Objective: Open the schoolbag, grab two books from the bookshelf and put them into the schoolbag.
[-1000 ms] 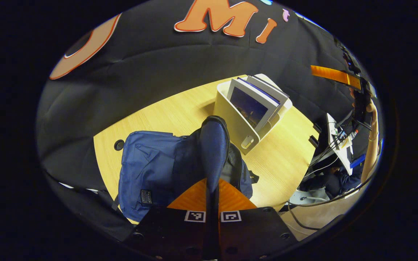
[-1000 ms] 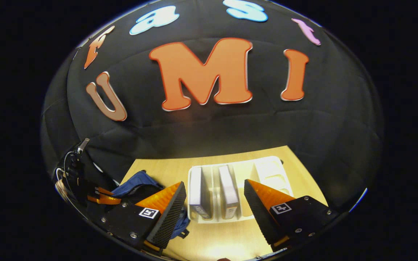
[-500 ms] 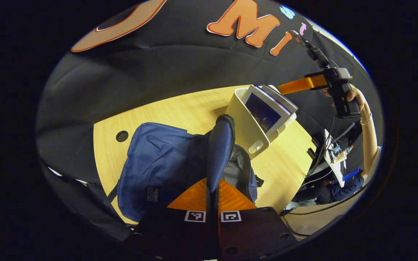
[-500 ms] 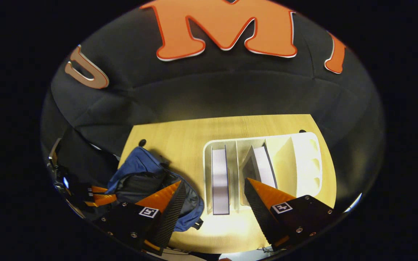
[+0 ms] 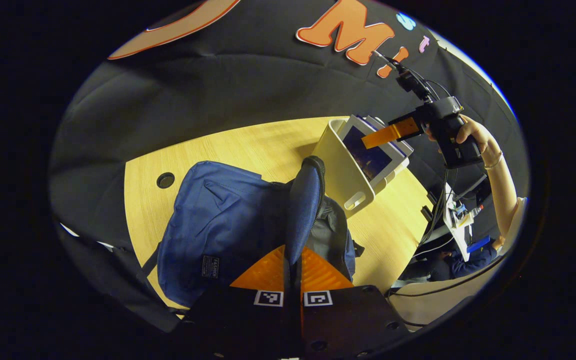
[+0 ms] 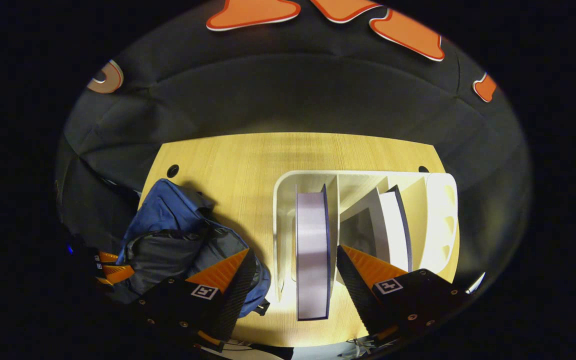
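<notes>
Left gripper [image 5: 293,260] has its fingers pressed together, pinching the raised blue fabric flap [image 5: 304,200] of the blue fabric schoolbag [image 5: 218,220]. The bag lies on the light wooden table [image 5: 248,145], just left of the cream plastic bookshelf rack [image 5: 340,175], with its dark grey lining [image 5: 325,232] exposed at the opening.

Right gripper [image 6: 293,280], held in a person's hand [image 5: 470,135], hangs above the rack with fingers spread wide, touching nothing. In the right gripper view, the white-paged book with dark cover [image 6: 312,250] stands upright in the rack's left compartment, its top edge between the spread fingers. The second white-paged book [image 6: 393,225] leans tilted in the next compartment to the right. The rightmost compartment with oval cutouts [image 6: 440,220] holds no book. The schoolbag [image 6: 178,235] sits beside the rack on the left, apart from it.
</notes>
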Tool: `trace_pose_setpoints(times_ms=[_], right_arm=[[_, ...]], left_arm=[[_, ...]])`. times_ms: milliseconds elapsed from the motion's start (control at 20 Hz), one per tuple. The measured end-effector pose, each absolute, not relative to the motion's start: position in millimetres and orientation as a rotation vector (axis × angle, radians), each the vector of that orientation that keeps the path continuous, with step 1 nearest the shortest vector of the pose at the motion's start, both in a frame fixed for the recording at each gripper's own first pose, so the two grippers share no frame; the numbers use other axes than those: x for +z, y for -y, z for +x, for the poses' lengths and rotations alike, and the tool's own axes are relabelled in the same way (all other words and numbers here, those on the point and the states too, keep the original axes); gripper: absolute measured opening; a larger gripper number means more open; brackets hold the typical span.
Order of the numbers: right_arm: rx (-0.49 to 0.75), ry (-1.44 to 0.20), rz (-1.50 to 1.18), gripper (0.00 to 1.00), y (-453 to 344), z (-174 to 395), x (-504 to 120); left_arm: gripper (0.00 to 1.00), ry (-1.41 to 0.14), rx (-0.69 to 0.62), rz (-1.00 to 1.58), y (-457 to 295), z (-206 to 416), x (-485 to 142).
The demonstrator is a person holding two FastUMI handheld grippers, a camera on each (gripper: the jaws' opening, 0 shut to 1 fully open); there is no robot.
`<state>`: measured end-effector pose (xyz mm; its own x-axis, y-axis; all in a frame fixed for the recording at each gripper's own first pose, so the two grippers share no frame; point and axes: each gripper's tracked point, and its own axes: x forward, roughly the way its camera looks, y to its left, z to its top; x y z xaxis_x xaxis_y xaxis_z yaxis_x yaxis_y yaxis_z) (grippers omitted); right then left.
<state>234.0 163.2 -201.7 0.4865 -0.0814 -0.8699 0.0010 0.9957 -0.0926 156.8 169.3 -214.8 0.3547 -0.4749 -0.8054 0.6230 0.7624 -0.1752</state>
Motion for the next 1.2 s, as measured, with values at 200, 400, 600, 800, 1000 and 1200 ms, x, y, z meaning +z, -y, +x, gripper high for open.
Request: trace_pose_setpoints(times_ms=[200, 400, 600, 800, 1000, 1200], right_arm=[[-0.083, -1.114, -0.124, 0.53, -157.3, 232.0, -215.1], [-0.08, -1.105, -0.12, 0.33, -157.8, 231.4, -209.5], [-0.096, -1.007, -0.105, 0.31, -152.0, 228.8, -170.9], [-0.094, -0.84, -0.12, 0.31, -148.4, 208.3, -110.9], [-0.022, -0.673, 0.019, 0.31, -162.2, 168.6, -60.5], [0.12, -0.58, 0.314, 0.31, -187.8, 135.8, -58.2]], left_arm=[[0.01, -0.981, -0.717, 0.169, -169.7, 156.2, -217.0], [0.01, -0.985, -0.716, 0.154, -168.1, 155.2, -218.2], [0.01, -0.987, -0.704, 0.139, -168.6, 153.8, -218.7], [0.01, -0.971, -0.688, 0.14, -165.2, 153.4, -212.2], [0.01, -0.935, -0.673, 0.169, -161.2, 150.5, -200.4], [0.01, -0.9, -0.655, 0.21, -161.1, 151.1, -185.8]])
